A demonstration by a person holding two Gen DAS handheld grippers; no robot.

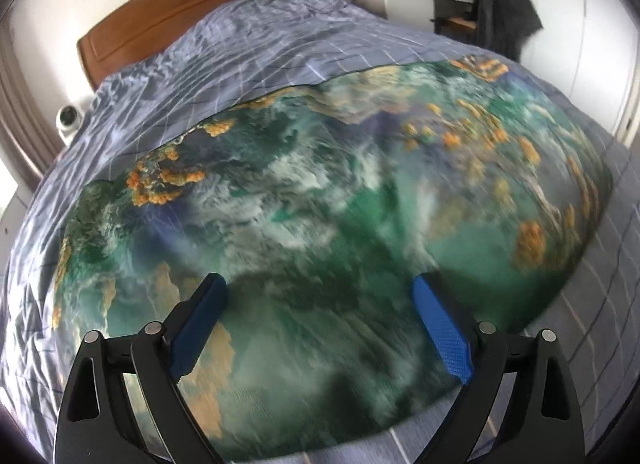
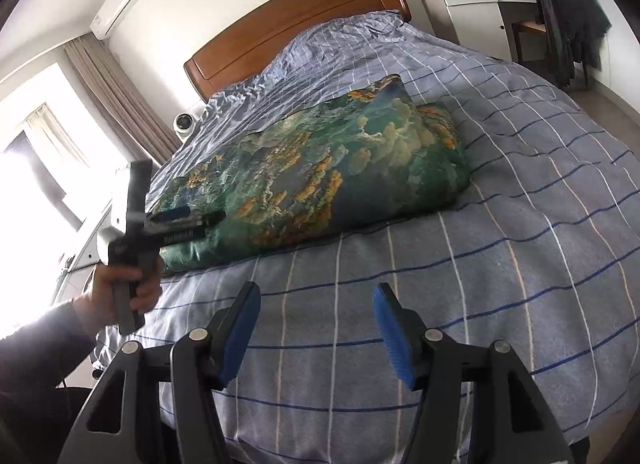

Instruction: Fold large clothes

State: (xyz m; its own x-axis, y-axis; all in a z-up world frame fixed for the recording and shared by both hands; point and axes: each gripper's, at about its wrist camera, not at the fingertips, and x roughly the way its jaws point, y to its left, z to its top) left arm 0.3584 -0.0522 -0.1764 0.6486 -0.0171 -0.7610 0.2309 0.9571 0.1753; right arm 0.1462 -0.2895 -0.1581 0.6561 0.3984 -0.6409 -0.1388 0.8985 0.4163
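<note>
A large green and blue garment with orange and white print [image 1: 320, 203] lies folded into a thick bundle on the bed; it also shows in the right wrist view [image 2: 320, 179]. My left gripper [image 1: 320, 288] is open just above its near part, holding nothing; in the right wrist view the left gripper [image 2: 204, 217] hovers over the bundle's left end. My right gripper [image 2: 316, 296] is open and empty over the bare bedcover, in front of the bundle and apart from it.
The bed has a blue-grey checked cover [image 2: 500, 244] and a wooden headboard [image 2: 296, 19]. A small white camera [image 2: 185, 122] sits at the bed's far left. A white desk [image 2: 476, 3] and a chair with dark clothes [image 2: 568, 19] stand at the back right.
</note>
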